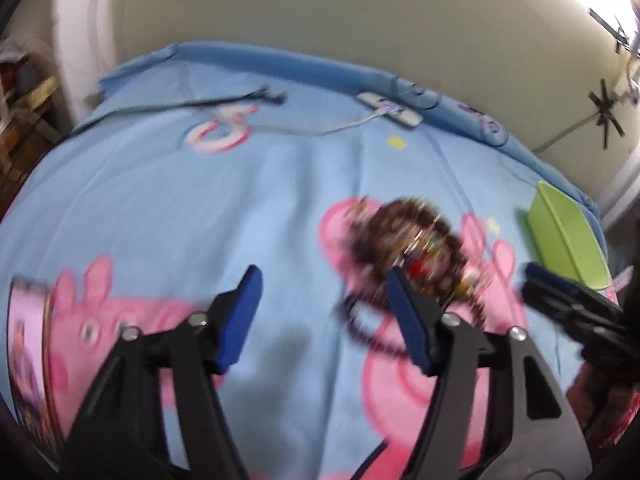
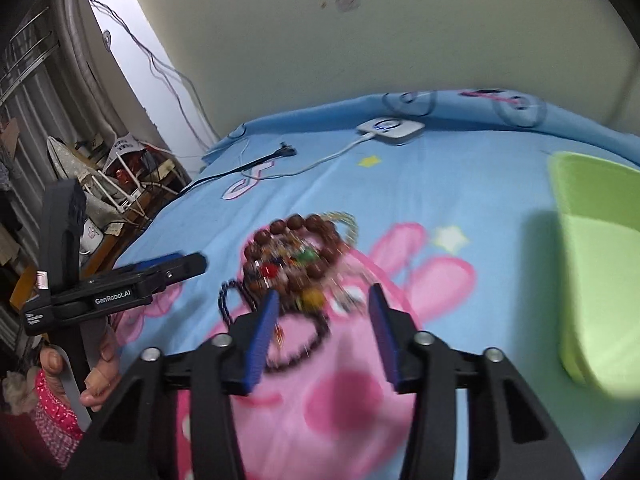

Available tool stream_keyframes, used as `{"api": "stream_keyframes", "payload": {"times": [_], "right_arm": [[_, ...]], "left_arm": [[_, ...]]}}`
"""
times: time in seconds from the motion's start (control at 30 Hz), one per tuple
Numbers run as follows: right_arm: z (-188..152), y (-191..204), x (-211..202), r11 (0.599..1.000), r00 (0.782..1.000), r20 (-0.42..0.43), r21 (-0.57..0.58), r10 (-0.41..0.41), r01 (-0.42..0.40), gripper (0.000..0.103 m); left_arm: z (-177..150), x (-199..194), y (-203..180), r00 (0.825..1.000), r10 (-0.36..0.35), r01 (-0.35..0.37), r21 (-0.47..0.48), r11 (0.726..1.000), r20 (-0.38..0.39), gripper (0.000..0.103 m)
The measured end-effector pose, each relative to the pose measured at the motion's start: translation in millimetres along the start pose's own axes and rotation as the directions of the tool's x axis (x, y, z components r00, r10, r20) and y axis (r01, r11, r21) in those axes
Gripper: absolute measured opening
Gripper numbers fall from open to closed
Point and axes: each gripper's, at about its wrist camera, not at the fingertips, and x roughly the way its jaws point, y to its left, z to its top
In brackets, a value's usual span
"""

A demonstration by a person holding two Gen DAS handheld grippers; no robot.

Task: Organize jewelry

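Cream wall backs a bed covered by a blue cartoon-pig sheet (image 2: 460, 184), which carries everything. Near its right edge sits a green plastic bin (image 2: 596, 264), seemingly empty. A tangled heap of jewelry (image 2: 296, 264), brown wooden-bead bracelets, a dark bead strand and colored pieces, lies mid-sheet. A white charger (image 2: 390, 130) with its cable rests by the far edge. The right gripper (image 2: 324, 336) hovers just before the heap, jaws spread, holding nothing; the left gripper (image 1: 324, 316) is likewise spread and empty. Sorting looks barely begun: next, one gripper should close on a single bracelet and lift it free toward the bin.
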Motion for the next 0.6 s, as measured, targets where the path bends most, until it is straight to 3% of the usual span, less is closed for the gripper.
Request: {"api": "stream_keyframes", "payload": {"times": [0.1, 0.17, 0.2, 0.23, 0.27, 0.4, 0.6], "right_arm": [[15.3, -1.8, 28.6, 0.999, 0.999, -0.046, 0.034, 0.013, -0.012, 0.022], [19.3, -3.1, 48.1, 0.999, 0.996, -0.091, 0.044, 0.013, -0.009, 0.018], [21.4, -5.5, 54.6, 0.999, 0.994, -0.105, 0.048, 0.009, -0.004, 0.005], [23.0, -7.1, 59.4, 0.998, 0.994, -0.111, 0.054, 0.018, -0.012, 0.005], [25.3, -7.4, 58.7, 0.998, 0.994, -0.11, 0.062, 0.023, -0.017, 0.001], [31.0, 4.5, 20.1, 0.998, 0.998, 0.007, 0.024, 0.055, -0.055, 0.0], [33.3, 20.6, -43.1, 0.995, 0.98, 0.179, -0.054, 0.09, -0.081, 0.0]], "left_arm": [[19.1, 22.5, -11.6, 0.999, -0.013, 0.015, 0.062, 0.998, -0.033, 0.052], [27.9, 43.5, -17.4, 0.994, -0.059, 0.067, 0.088, 0.994, -0.089, 0.046], [30.0, 53.3, -18.3, 0.992, -0.056, 0.067, 0.096, 0.993, -0.113, 0.037], [31.2, 63.4, -17.2, 0.987, -0.062, 0.075, 0.083, 0.994, -0.147, 0.021], [35.3, 64.6, -15.7, 0.985, -0.081, 0.091, 0.06, 0.994, -0.154, 0.015], [33.6, 24.7, -11.6, 0.989, -0.134, 0.136, 0.025, 0.99, -0.06, 0.015], [36.1, -42.9, -26.8, 0.968, -0.23, 0.228, 0.03, 0.973, 0.098, 0.015]]}}
